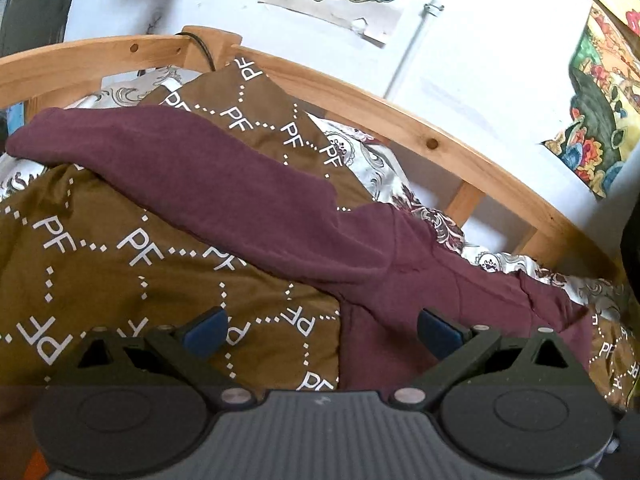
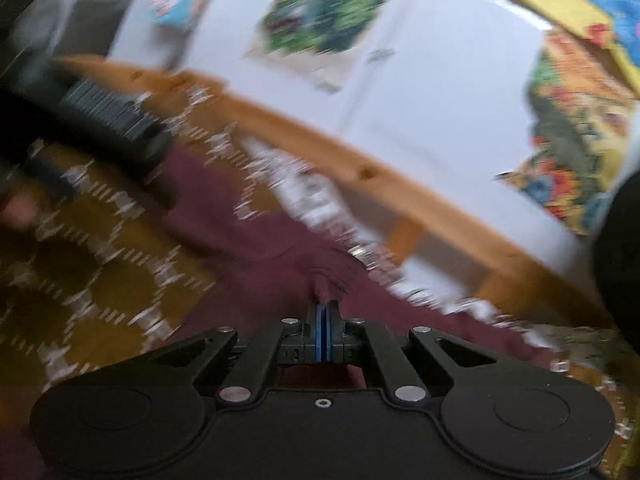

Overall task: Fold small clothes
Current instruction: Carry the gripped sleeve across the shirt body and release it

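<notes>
We see the left gripper (image 1: pixel 320 326) with its jaws spread wide and nothing between them, hanging just above the near edge of the maroon garment (image 1: pixel 248 204), so it looks ready to take a fresh hold rather than to carry anything. The garment lies on the brown bedcover (image 1: pixel 80 264), one long part reaching up toward ten o'clock and the wider body running toward four o'clock, along the wooden bed rail (image 1: pixel 400 120). In the blurred right wrist view, the right gripper (image 2: pixel 326 308) is pinched tight on a puckered bunch of the same maroon cloth at twelve o'clock from its fingers; we judge it holds that edge in order to draw it over for a fold. The other gripper's dark body shows at ten o'clock there. The bedcover carries white letters "PF", repeated inside dotted diamond lines. A grey patterned sheet (image 1: pixel 380 176) shows beneath it, and colourful pictures (image 1: pixel 600 112) hang on the wall; we can read no writing on them.
</notes>
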Tool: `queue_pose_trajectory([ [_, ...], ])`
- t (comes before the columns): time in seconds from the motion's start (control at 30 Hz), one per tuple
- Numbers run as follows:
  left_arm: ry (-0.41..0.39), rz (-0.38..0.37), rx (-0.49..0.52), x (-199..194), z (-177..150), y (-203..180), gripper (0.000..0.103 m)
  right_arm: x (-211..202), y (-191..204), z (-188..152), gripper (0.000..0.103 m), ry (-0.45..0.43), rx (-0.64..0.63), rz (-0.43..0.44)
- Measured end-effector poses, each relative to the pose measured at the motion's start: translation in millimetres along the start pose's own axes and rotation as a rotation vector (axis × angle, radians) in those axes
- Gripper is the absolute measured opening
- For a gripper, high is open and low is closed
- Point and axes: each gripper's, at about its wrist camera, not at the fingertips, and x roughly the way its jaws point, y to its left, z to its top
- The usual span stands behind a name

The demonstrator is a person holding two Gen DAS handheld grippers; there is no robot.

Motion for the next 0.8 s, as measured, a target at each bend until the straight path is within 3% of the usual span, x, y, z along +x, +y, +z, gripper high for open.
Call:
queue_pose_trajectory([
  [0.1,0.014,0.003,0.002,7,-1,0,0.102,4,13,-7,0.009,0.075,-0.044,0.088],
  [0.27,0.036,-0.015,0.024,24,-7,-5,0.102,-14,4,-17,0.062,0.118,-0.078,0.183],
  [0.33,0.057,-0.031,0.034,33,-12,-12,0.102,-23,-12,-21,0.067,0.124,-0.059,0.173],
  [0.43,0.102,-0.061,0.095,48,-24,-27,0.102,-19,-45,-31,0.073,0.141,0.0,0.084],
  [0.6,0.223,-0.065,0.255,72,-56,-53,0.102,19,-125,-54,0.074,0.168,0.225,-0.175],
  [0.73,0.298,-0.041,0.338,83,-76,-63,0.102,53,-188,-77,0.063,0.177,0.439,-0.33],
  [0.8,0.304,-0.034,0.351,85,-81,-65,0.102,63,-207,-87,0.058,0.174,0.514,-0.335],
])
